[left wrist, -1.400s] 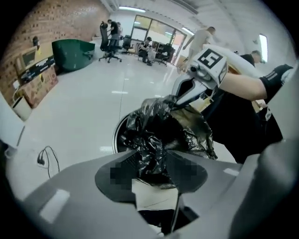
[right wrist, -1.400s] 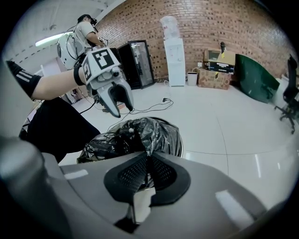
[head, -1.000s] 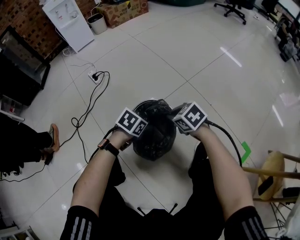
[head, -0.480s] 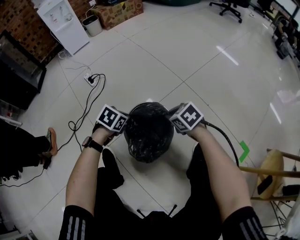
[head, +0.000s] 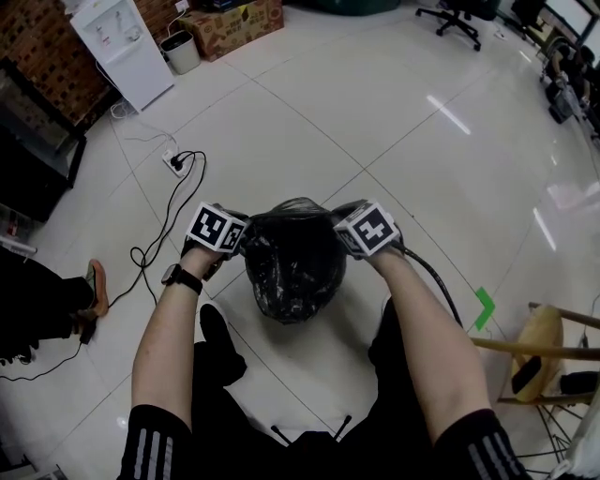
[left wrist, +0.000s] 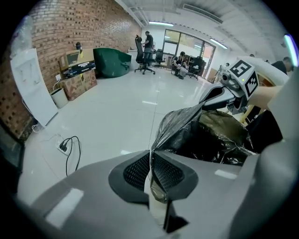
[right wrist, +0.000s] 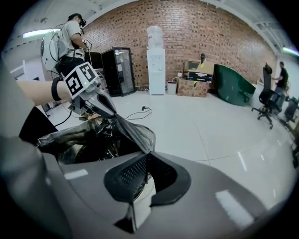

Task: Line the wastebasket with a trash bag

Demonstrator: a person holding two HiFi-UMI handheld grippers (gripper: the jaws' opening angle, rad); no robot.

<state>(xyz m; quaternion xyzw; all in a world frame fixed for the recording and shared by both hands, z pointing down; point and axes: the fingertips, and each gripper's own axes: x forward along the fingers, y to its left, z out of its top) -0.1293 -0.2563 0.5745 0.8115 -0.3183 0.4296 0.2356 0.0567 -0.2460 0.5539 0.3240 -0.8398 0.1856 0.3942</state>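
A black trash bag covers the wastebasket on the white tile floor; the basket itself is hidden under the film. My left gripper is at the bag's left rim. Its jaws have just been closing from wide and then eased a little, and they pinch the bag's edge between the pads. At the right rim my right gripper is shut on the opposite edge. The film stretches taut between the two. In each gripper view the other gripper shows across the bag: right gripper, left gripper.
A power strip with black cable lies on the floor to the left. A water dispenser, a small bin and a cardboard box stand at the back. A wooden stool is at the right, a person's shoe at the left.
My left gripper moved left from over the bag's mouth to its left rim and shut on the film. The right gripper shifted slightly, and the bag's mouth is pulled wider between them.
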